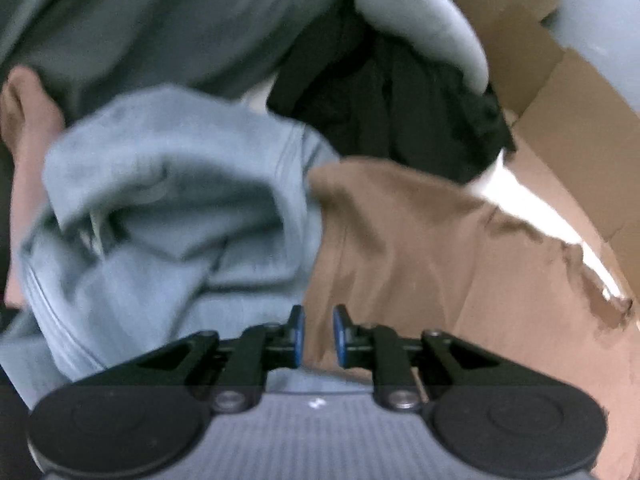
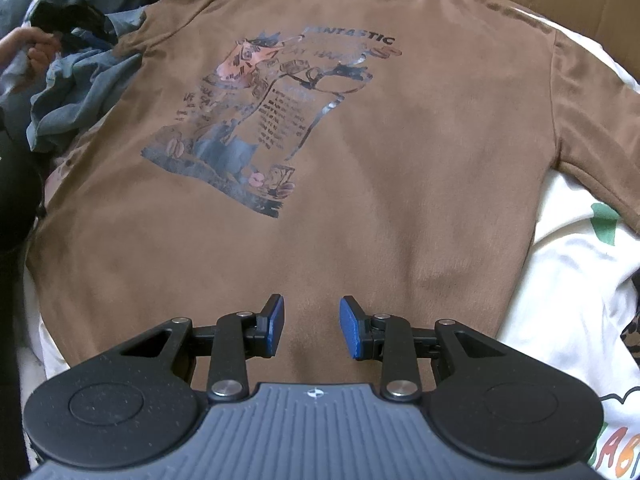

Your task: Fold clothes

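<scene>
A brown T-shirt with a printed graphic lies spread flat, front up, collar at the far end. My right gripper is open and empty just above the shirt's near hem. In the blurred left wrist view my left gripper is open with a narrow gap, empty, over the brown shirt's edge where it meets a crumpled blue-grey garment.
A pile of blue-grey clothes and a black garment lie left of the shirt. A person's hand holds clothes there. White printed fabric lies under and right of the shirt. A cardboard box wall stands behind.
</scene>
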Motion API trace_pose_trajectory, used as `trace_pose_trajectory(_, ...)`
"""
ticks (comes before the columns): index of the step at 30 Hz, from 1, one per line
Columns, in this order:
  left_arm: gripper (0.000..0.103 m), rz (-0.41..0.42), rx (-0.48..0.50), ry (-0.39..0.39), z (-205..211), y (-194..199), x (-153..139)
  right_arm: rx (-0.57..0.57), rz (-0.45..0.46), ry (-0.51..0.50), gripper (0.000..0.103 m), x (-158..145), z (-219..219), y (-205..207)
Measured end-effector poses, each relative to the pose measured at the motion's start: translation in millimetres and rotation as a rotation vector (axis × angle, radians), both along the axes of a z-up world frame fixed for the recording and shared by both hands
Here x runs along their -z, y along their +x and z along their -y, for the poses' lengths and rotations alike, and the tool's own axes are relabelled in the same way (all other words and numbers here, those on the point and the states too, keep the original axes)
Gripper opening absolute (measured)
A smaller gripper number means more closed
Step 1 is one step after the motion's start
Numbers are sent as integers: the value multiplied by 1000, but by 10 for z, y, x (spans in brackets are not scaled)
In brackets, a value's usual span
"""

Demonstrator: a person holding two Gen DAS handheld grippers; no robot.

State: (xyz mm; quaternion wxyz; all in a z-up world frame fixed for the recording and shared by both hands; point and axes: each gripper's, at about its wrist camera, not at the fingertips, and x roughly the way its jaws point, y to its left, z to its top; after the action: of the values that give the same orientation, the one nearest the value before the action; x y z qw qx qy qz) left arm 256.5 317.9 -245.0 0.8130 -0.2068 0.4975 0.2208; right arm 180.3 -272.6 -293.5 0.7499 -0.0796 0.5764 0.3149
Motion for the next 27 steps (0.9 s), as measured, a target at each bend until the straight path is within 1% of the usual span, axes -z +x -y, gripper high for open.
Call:
trace_pose_trajectory(2, 16, 16, -5, 10, -66, 72, -119, 0, -2, 0, 38, -2, -3, -6)
trace_pose_trajectory(4, 17, 26, -8, 25, -143, 262, -138, -2, -4, -2, 38, 5, -8, -10)
trace_pose_trajectory(6, 23, 35, -5, 37, -252, 444, -116, -4, -6, -4, 38, 15, -13, -11)
trace_pose_trajectory(7, 24, 40, -5, 41, -283, 472, -142, -3, -8, -5, 38, 20, -14, -8)
trace_pose_trajectory(8, 30, 45, -3, 46, -312, 504, -166, -3, -6, -6, 38, 16, -13, -3)
trace_pose_trajectory(9, 36, 52, 19, 46, -330, 566, -162, -4, -1, -7, 38, 7, -11, 5)
trace_pose_trajectory(10, 38, 59, 41, 48, -346, 627, -159, -4, 4, -9, 38, -3, -9, 13)
trace_pose_trajectory(13, 38, 48, 84, 76, -365, 812, -53, 2, 18, -12, 38, -47, 14, 54)
trace_pose_trajectory(16, 37, 22, 100, 99, -397, 972, 105, 24, 29, -12, 38, -90, 61, 114)
trace_pose_trajectory(19, 35, -21, 120, 135, -404, 1074, 261, 46, 28, -20, 38, -86, 97, 170)
trace_pose_trajectory(21, 34, -72, 142, 170, -397, 1156, 381, 53, 26, -29, 38, -61, 112, 202)
trace_pose_trajectory(23, 33, -86, 154, 197, -403, 1212, 465, 59, 22, -39, 38, -29, 124, 222)
trace_pose_trajectory(25, 33, -76, 146, 193, -442, 1247, 518, 69, 15, -50, 38, 2, 136, 238)
trace_pose_trajectory(27, 34, -71, 143, 168, -482, 1284, 583, 75, 9, -59, 38, 28, 134, 249)
